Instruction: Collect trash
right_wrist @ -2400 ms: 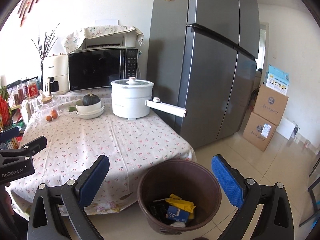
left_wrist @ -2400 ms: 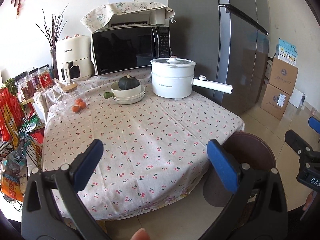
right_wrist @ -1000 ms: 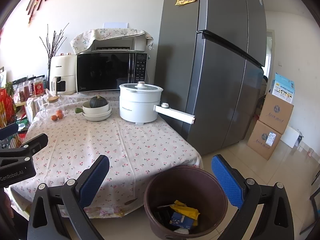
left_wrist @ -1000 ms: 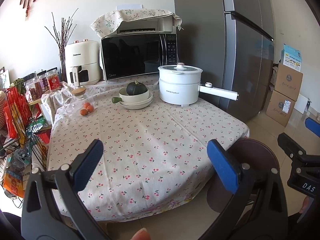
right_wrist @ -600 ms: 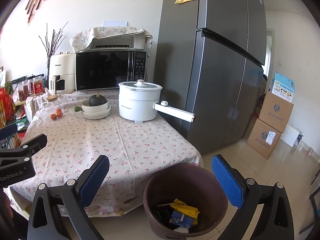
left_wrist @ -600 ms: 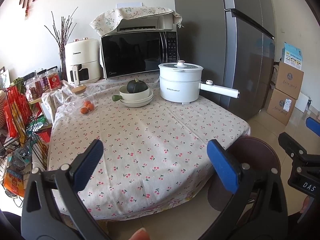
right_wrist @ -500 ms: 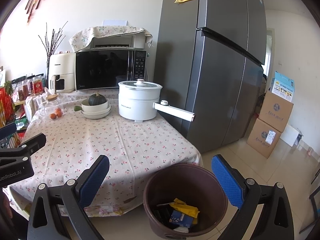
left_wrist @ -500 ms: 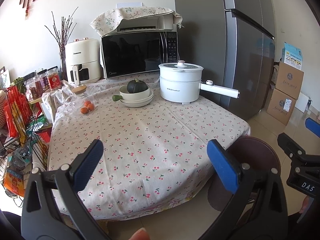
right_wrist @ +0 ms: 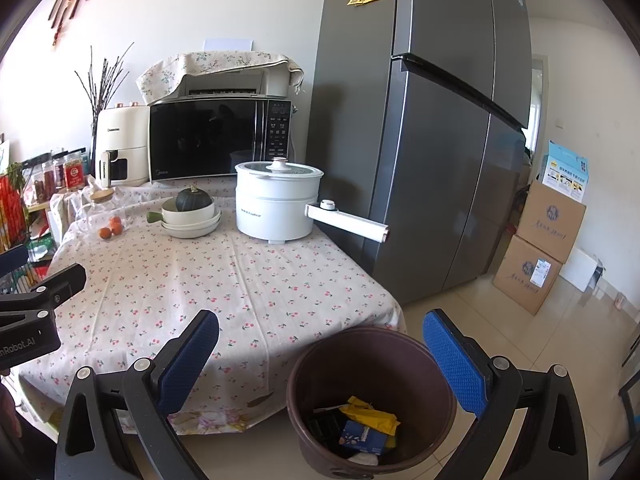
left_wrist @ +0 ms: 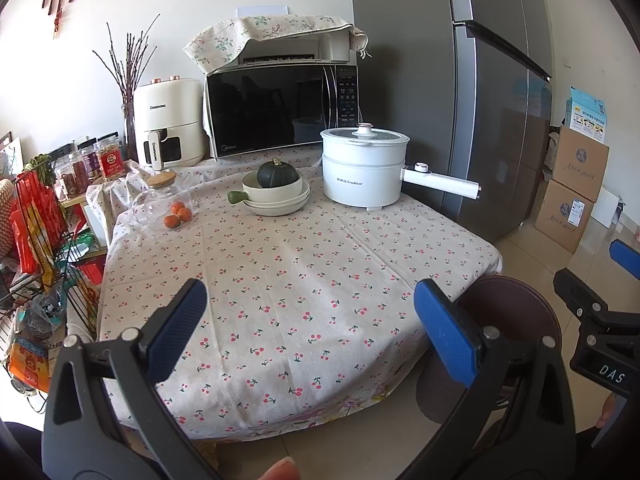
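Observation:
A brown trash bin (right_wrist: 372,396) stands on the floor at the table's near right corner; it holds yellow, blue and dark wrappers (right_wrist: 362,428). My right gripper (right_wrist: 320,364) is open and empty, raised above and in front of the bin. My left gripper (left_wrist: 308,328) is open and empty, held in front of the table's near edge. The bin's rim (left_wrist: 516,300) shows partly behind the left gripper's right finger. No loose trash shows on the cherry-print tablecloth (left_wrist: 280,264).
On the table stand a white electric pot (left_wrist: 364,168) with a long handle, stacked bowls with a green squash (left_wrist: 278,190), a glass jar with oranges (left_wrist: 168,204), a microwave (left_wrist: 280,108) and an air fryer (left_wrist: 168,128). A grey fridge (right_wrist: 432,120) and cardboard boxes (right_wrist: 536,248) stand at right. A wire rack (left_wrist: 36,240) is at left.
Both grippers have drawn back and risen slightly over the last two seconds, so the table looks a little farther off. Both stay open and empty.

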Demonstrator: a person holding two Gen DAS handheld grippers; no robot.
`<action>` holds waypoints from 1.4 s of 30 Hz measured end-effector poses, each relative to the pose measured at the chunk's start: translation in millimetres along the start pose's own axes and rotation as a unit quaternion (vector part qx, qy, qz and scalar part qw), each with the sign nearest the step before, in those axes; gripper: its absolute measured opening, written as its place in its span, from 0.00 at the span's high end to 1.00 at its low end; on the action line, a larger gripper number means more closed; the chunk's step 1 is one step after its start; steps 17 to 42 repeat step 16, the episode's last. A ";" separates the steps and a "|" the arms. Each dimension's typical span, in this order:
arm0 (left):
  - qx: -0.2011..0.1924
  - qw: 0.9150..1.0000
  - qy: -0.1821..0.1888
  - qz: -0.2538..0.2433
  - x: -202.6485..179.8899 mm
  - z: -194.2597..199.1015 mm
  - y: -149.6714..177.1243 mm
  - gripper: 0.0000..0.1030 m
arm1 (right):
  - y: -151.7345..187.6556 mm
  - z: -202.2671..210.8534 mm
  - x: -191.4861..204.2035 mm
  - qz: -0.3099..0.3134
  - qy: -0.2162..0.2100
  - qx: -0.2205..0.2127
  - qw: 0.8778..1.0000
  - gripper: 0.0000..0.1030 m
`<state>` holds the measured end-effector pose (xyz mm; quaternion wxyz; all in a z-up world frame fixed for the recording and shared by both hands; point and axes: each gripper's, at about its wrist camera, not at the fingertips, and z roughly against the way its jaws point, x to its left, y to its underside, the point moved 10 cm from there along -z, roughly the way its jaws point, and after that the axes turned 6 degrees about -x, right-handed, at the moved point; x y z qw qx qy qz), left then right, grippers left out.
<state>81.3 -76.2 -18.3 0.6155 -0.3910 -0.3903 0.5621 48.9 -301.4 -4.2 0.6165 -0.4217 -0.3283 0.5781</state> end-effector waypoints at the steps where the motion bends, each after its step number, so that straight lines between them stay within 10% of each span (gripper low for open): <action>1: 0.000 1.000 0.000 -0.001 0.1 0.1 -0.3 0.00 | 0.0 0.0 -0.2 0.000 0.000 0.000 1.000 0.00; 42: 0.010 1.000 -0.006 -0.011 1.0 -4.3 4.7 0.00 | 3.5 -1.9 3.8 0.003 -0.006 0.004 1.000 0.00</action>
